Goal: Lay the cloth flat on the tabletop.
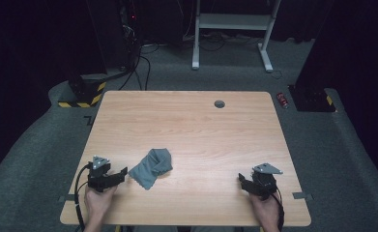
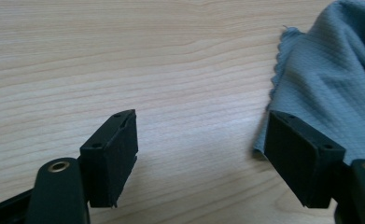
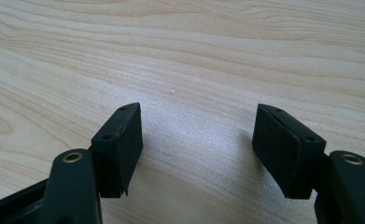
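Nearest to the high camera are the two hands of the person at the near edge of the wooden table [image 1: 191, 121], each one holding a black gripper. The left gripper [image 1: 123, 172] is at the near-left part of the table and its jaws are apart, with nothing between them; in the left gripper view [image 2: 201, 144] one jaw stands over bare wood and the other jaw is over the edge of the grey-blue cloth [image 2: 329, 79], close above it, but I cannot tell if it touches. The cloth [image 1: 151, 166] lies crumpled and partly folded on the table, just beside the left gripper, a little left of the middle and toward the near side. The right gripper [image 1: 242, 181] is at the near-right part, well apart from the cloth; its jaws are apart too, and in the right gripper view [image 3: 196, 140] there is plain wood between them. A small round hole [image 1: 219, 104] is in the table near the far edge
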### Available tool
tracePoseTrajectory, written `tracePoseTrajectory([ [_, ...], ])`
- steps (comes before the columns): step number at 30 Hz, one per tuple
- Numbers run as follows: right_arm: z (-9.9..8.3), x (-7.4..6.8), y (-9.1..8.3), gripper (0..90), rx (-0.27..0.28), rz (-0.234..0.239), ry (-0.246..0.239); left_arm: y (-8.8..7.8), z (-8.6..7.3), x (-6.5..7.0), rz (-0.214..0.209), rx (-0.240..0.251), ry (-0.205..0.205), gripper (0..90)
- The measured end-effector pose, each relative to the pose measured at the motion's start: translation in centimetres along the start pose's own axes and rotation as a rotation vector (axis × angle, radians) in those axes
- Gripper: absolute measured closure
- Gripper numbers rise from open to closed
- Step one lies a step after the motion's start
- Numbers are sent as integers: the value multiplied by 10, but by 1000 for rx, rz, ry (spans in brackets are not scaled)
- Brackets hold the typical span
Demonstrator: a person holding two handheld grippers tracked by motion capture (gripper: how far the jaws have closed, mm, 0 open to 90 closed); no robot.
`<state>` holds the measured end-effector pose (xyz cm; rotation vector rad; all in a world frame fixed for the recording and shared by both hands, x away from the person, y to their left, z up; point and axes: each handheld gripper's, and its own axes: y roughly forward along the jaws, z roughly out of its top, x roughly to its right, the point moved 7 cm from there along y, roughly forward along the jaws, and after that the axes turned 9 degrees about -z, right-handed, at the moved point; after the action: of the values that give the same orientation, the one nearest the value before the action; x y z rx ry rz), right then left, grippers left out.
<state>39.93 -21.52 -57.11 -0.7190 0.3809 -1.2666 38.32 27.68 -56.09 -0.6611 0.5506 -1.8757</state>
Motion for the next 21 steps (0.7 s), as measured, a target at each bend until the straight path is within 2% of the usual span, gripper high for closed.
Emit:
tracePoseTrajectory([
  [3,0,0,0,330,0,0,0,-1,2,6,-22,9,-1,263],
  [8,0,0,0,330,1,0,-2,-2,9,21,-56,19,29,262],
  [13,0,0,0,330,1,0,-2,-1,16,35,-109,28,32,248],
  [21,0,0,0,329,1,0,-2,10,22,54,-142,0,72,236],
])
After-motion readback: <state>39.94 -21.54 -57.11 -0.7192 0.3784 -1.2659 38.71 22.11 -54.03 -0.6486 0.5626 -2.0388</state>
